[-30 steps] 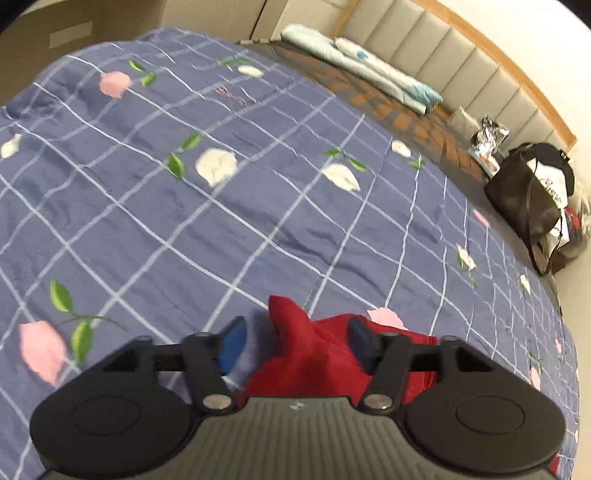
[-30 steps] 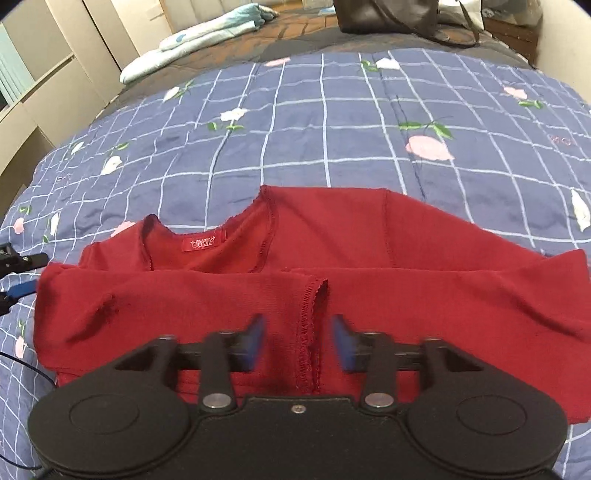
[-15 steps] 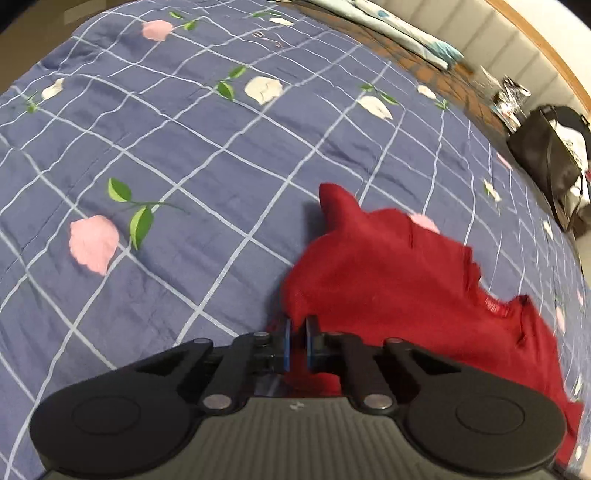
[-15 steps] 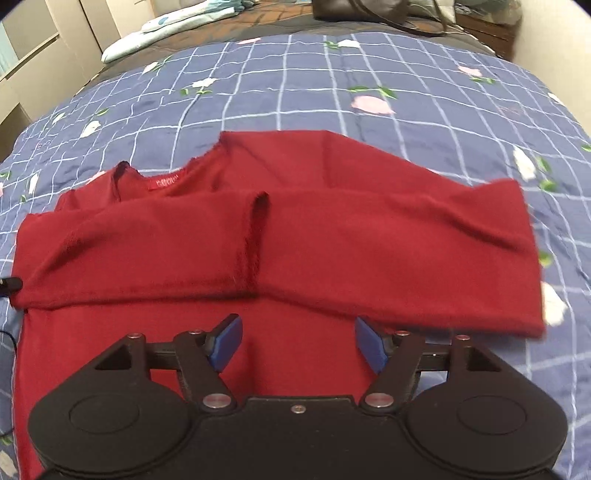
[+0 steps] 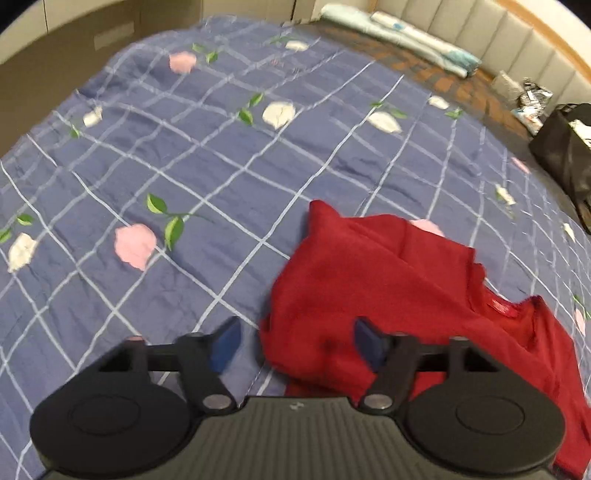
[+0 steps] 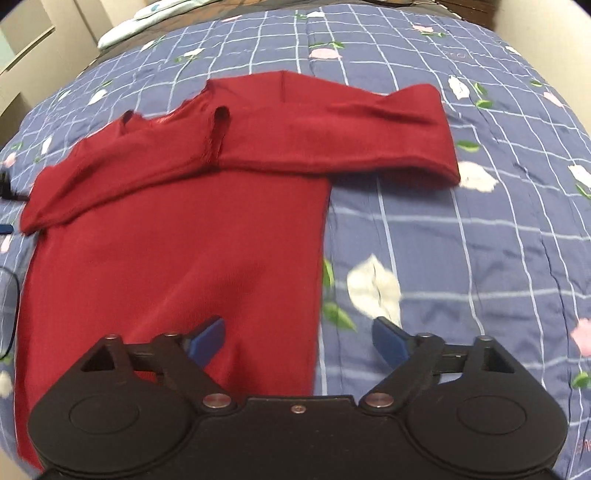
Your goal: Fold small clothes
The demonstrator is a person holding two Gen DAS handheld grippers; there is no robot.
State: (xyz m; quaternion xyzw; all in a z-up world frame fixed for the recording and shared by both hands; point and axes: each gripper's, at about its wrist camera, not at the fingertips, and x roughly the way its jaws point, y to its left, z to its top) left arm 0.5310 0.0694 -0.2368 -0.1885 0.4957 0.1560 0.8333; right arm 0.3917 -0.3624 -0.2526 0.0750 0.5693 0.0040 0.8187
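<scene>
**A:** So where's the red long-sleeve top?

**B:** Flat on the blue checked floral quilt, both sleeves folded across the chest. Left gripper is spread wide, holding nothing, over the top's edge. Right gripper, same deal, over its hem.

**A:** And the room?

**B:** Past the quilt there's a padded headboard, folded pale-blue bedding and a dark bag.
</scene>
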